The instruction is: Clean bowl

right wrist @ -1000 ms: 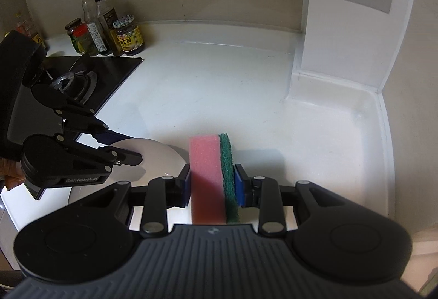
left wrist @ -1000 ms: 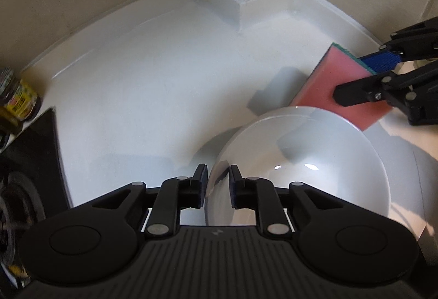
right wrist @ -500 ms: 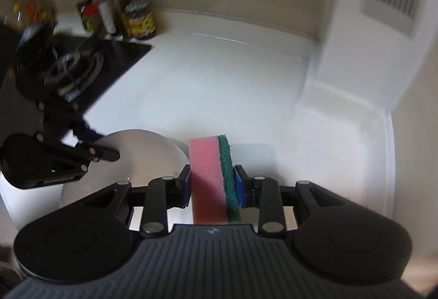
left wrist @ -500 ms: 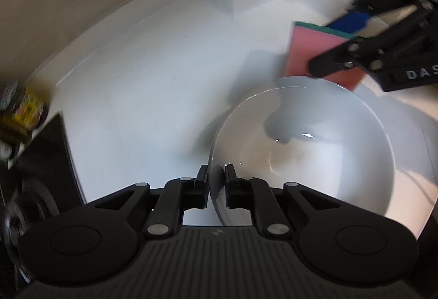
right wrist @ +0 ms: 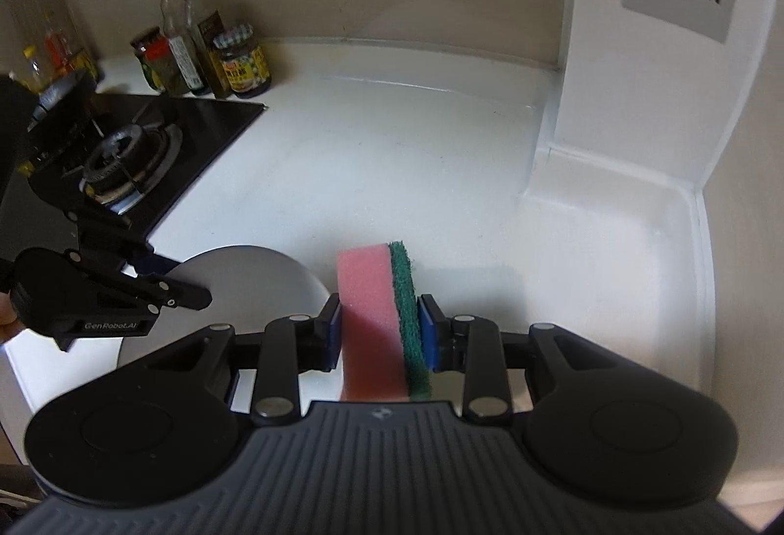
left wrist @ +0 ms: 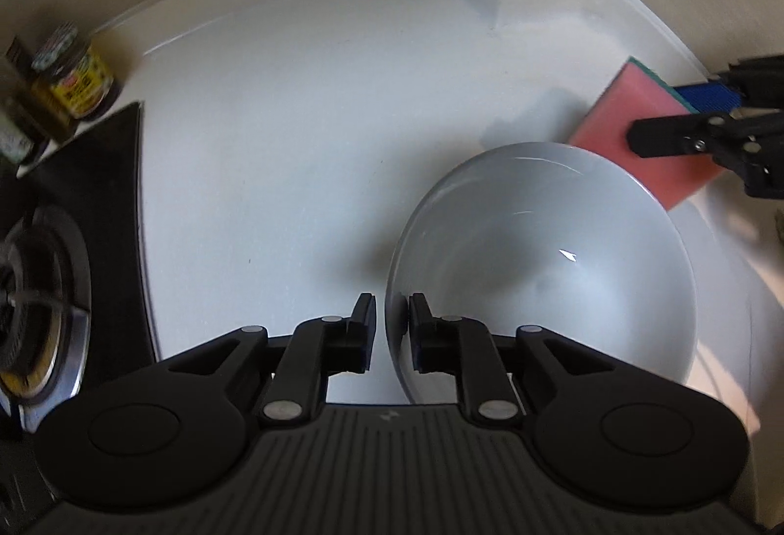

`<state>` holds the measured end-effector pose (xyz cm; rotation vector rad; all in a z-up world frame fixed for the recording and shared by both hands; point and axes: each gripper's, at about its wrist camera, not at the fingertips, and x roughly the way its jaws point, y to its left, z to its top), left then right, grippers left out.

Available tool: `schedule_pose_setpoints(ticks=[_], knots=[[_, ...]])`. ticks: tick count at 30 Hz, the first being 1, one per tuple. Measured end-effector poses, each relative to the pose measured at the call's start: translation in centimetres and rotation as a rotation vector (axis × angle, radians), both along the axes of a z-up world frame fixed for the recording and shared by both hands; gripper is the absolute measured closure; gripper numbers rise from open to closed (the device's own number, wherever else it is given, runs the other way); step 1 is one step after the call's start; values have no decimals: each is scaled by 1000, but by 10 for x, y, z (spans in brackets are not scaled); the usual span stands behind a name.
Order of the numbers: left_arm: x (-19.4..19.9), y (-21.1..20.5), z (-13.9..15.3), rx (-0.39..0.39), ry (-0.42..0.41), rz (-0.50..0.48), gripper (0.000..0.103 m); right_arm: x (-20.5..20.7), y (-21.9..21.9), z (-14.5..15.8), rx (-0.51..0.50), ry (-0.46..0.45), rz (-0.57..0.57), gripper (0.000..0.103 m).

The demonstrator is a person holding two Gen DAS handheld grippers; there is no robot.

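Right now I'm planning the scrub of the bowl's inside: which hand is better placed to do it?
The right. The right gripper is shut on the sponge, just past the bowl rim. The left gripper straddles the near rim, jaws opening, so it suits steadying instead.

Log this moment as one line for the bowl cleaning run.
left gripper: opening, bowl rim between jaws | right gripper: shut on sponge | sponge beside bowl, not inside | bowl on counter

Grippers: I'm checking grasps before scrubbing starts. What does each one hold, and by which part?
The right gripper clamps the sponge across its pink and green faces. The left gripper straddles the bowl at its near rim, jaws opening.
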<state>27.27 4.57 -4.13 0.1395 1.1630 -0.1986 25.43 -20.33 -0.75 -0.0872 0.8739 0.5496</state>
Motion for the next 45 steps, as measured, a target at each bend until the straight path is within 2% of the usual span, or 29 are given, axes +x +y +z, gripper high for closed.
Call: schedule_pose_setpoints(ticks=[2,5,13,15,16,20,23,27,30,31,33,40,43,45], knots=[[-1,-3,0,11,-6,-37,95,-4,1,0,0,-4,12,76],[5,-16,1,88,-17,-152,93,-6,9,1,-56,-25,57,76],[26,-36,6,157,-88,-444,92,18,21,6,-142,-24,123,76],[32,-36,5,136,-80,-441,91,26,23,6,-137,-20,121,75],[36,-33,4,116,-64,-410,91,28,24,6,-136,-19,122,75],[34,-17,4,39,-19,-218,90,27,23,3,-111,-19,123,75],[19,-5,11,17,-2,-85,90,24,21,2,-105,-27,127,75],[5,1,14,-7,16,-28,89,21,18,1,-87,-33,129,75],[2,1,12,10,11,-51,92,18,15,1,-83,-37,139,75],[4,-3,11,24,6,-74,95,19,15,1,-83,-34,143,75],[7,-10,9,50,-4,-120,95,20,15,2,-92,-23,154,75],[20,-34,6,152,-48,-372,93,30,18,5,-141,-7,185,75],[25,-35,6,140,-65,-442,92,38,24,6,-156,-8,197,75],[30,-30,7,93,-57,-395,94,41,27,7,-167,-7,200,75]])
